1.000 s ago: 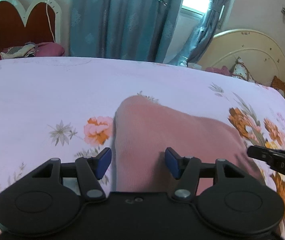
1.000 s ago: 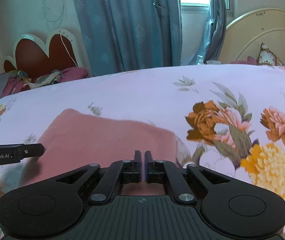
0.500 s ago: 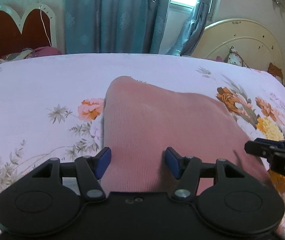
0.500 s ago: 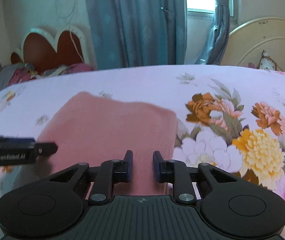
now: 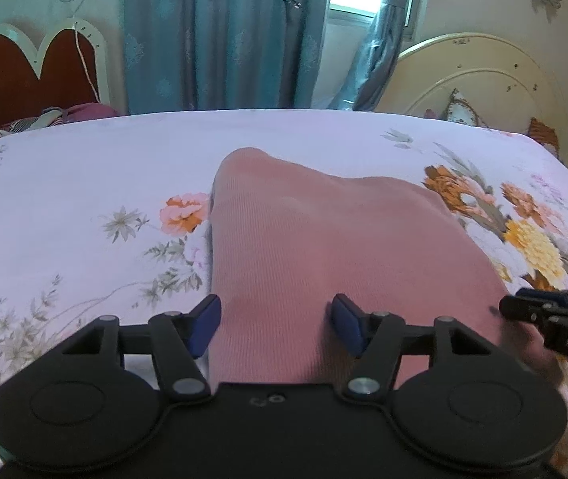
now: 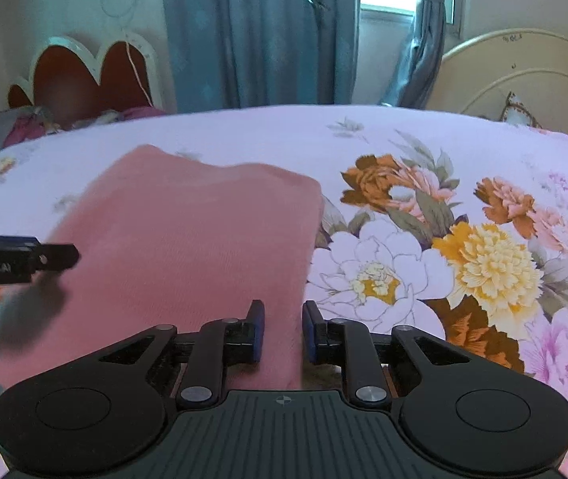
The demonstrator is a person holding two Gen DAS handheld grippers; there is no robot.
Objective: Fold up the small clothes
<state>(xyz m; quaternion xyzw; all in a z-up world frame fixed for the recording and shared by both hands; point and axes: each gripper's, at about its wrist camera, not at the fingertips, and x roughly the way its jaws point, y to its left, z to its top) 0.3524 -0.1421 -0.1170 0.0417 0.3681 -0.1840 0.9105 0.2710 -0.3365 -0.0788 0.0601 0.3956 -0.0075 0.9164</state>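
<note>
- The fingers (image 5: pixel 204 321) of the left gripper (image 5: pixel 276 323) are being held wide apart over the near edge of the pink garment (image 5: pixel 324 247), nothing being grasped between them.
- The fingers (image 6: pixel 258 331) of the right gripper (image 6: pixel 283 331) are being held parted by a narrower gap, astride the garment's near right corner — no cloth is seen being pinched there.
- The pink garment (image 6: pixel 196 239) is being left flat on the floral bedsheet (image 5: pixel 84 183), as a tidy rectangle with straight side edges; it appears to be folded over already.
- Both grippers are being kept low at the garment's near edge, one toward each corner, probably so that edge can be taken up evenly for another fold.
- A cream headboard (image 6: pixel 523 72) is being seen beyond the garment's far right side, and teal curtains (image 5: pixel 212 32) beyond its far edge.
- A crooked fold is being risked if only one corner gets lifted — the knit looks soft and limp.
</note>
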